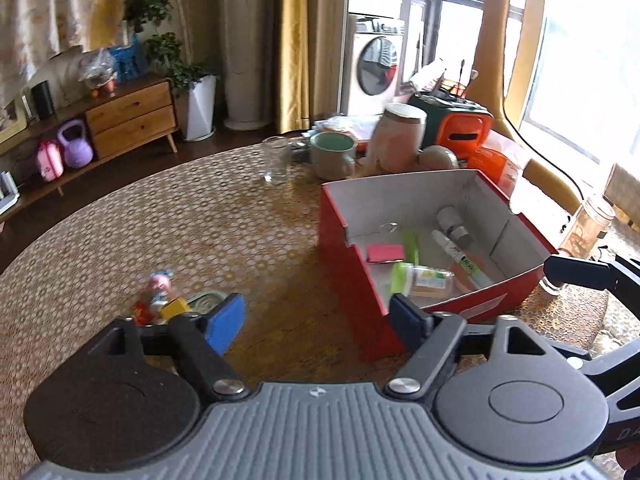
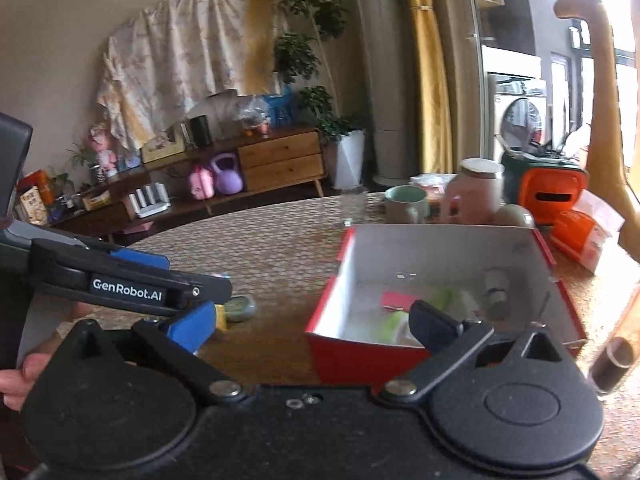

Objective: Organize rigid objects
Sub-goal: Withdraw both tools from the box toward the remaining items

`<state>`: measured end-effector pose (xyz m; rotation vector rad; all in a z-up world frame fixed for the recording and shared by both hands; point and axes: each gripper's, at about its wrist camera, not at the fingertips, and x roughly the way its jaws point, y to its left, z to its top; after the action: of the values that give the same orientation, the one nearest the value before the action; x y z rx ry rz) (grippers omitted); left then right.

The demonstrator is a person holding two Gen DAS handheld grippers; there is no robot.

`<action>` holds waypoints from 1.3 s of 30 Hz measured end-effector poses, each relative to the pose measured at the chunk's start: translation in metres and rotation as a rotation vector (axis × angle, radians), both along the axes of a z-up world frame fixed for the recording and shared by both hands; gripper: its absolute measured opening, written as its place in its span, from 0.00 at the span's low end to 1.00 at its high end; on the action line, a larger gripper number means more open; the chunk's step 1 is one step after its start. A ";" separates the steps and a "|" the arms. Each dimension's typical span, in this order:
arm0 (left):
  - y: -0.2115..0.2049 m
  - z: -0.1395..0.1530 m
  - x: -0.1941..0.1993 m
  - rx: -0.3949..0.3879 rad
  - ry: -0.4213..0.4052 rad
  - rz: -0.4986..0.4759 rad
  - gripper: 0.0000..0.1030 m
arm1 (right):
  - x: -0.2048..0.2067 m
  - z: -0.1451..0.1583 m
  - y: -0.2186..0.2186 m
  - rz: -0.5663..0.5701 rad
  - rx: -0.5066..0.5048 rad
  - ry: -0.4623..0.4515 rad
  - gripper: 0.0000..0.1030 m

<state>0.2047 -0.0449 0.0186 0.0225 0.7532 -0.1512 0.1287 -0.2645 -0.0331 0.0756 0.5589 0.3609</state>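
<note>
Left of the red box [image 1: 352, 276], small toys [image 1: 164, 300] and a round tin [image 1: 206, 302] await. The left gripper [image 1: 316, 322] gapes wide, empty; the right gripper [image 2: 316, 326] likewise. Blurred views suggest haste, which risks bumping the box or scattering the cluster.

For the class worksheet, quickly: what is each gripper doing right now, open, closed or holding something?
Left gripper: open, holding nothing, over the table between the small toys and the red box.
Right gripper: open, holding nothing, by the red box.
</note>
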 end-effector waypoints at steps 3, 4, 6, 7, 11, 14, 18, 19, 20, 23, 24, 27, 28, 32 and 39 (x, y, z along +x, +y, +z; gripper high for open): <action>0.017 -0.003 -0.012 0.011 -0.028 0.037 0.81 | -0.002 -0.003 0.015 0.033 -0.006 -0.008 1.00; 0.023 -0.004 -0.016 0.011 -0.035 0.049 0.81 | -0.002 -0.004 0.020 0.047 -0.009 -0.011 1.00; 0.036 -0.007 -0.022 -0.002 -0.037 0.068 0.81 | 0.000 -0.006 0.028 0.067 -0.011 -0.008 1.00; 0.042 -0.008 -0.024 -0.009 -0.035 0.073 0.81 | 0.002 -0.007 0.032 0.078 -0.012 -0.005 1.00; 0.067 -0.015 -0.032 -0.016 -0.027 0.102 0.81 | 0.005 -0.014 0.048 0.109 -0.020 0.005 1.00; 0.084 -0.020 -0.036 -0.029 -0.020 0.113 0.81 | 0.010 -0.018 0.057 0.121 -0.029 0.020 1.00; 0.106 -0.027 -0.037 -0.070 -0.016 0.133 0.81 | 0.016 -0.024 0.067 0.135 -0.034 0.041 1.00; 0.110 -0.030 -0.037 -0.074 -0.015 0.141 0.82 | 0.017 -0.025 0.070 0.140 -0.034 0.045 1.00; 0.114 -0.034 -0.036 -0.076 -0.016 0.143 0.82 | 0.020 -0.025 0.072 0.146 -0.034 0.048 1.00; 0.120 -0.047 -0.036 -0.050 -0.011 0.152 0.82 | 0.026 -0.030 0.084 0.156 -0.039 0.057 1.00; 0.121 -0.053 -0.035 -0.041 -0.009 0.156 0.82 | 0.029 -0.031 0.087 0.160 -0.044 0.062 1.00; 0.126 -0.068 -0.033 -0.046 -0.001 0.160 0.82 | 0.041 -0.037 0.096 0.182 -0.058 0.081 1.00; 0.128 -0.074 -0.032 -0.060 0.006 0.159 0.82 | 0.047 -0.039 0.101 0.190 -0.068 0.092 1.00; 0.131 -0.097 -0.024 -0.082 0.024 0.135 0.82 | 0.068 -0.050 0.117 0.223 -0.087 0.142 0.99; 0.132 -0.131 -0.002 -0.035 0.057 0.165 0.82 | 0.101 -0.071 0.144 0.271 -0.117 0.210 0.99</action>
<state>0.2025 0.0874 -0.1120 -0.0771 0.8062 -0.0076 0.2300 -0.1209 -0.1044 -0.0766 0.8003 0.5869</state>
